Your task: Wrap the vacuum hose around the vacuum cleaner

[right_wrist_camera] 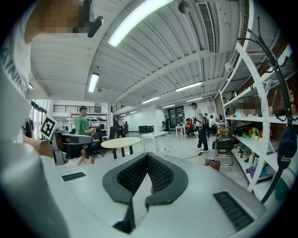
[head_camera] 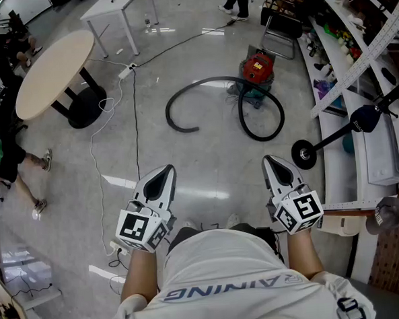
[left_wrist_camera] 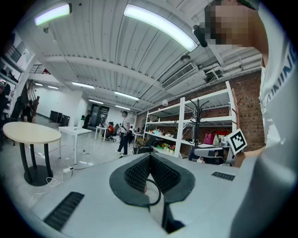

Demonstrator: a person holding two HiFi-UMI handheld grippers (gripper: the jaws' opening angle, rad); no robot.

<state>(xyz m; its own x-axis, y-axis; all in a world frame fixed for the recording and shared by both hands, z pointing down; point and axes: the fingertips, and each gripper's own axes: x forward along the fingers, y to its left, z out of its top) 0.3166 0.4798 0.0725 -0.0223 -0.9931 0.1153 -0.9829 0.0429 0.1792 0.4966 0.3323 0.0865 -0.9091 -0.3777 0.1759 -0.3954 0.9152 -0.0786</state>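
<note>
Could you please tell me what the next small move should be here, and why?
Probably a step forward toward the vacuum hose. It lies uncoiled in loose loops on the floor beside the red vacuum cleaner, well ahead of the left gripper and right gripper. Both grippers are shut with nothing between their jaws, so nothing is within reach yet.

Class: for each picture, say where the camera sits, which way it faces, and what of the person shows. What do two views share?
Head view: on the head, facing steeply down at hose and vacuum cleaner; shirt, forearms, left tongs, right tongs show.
Left gripper view: on the left tongs, facing across the room; shirt at right.
Right gripper view: on the right tongs, likewise; shirt at left.
Shared: the round table.
</note>
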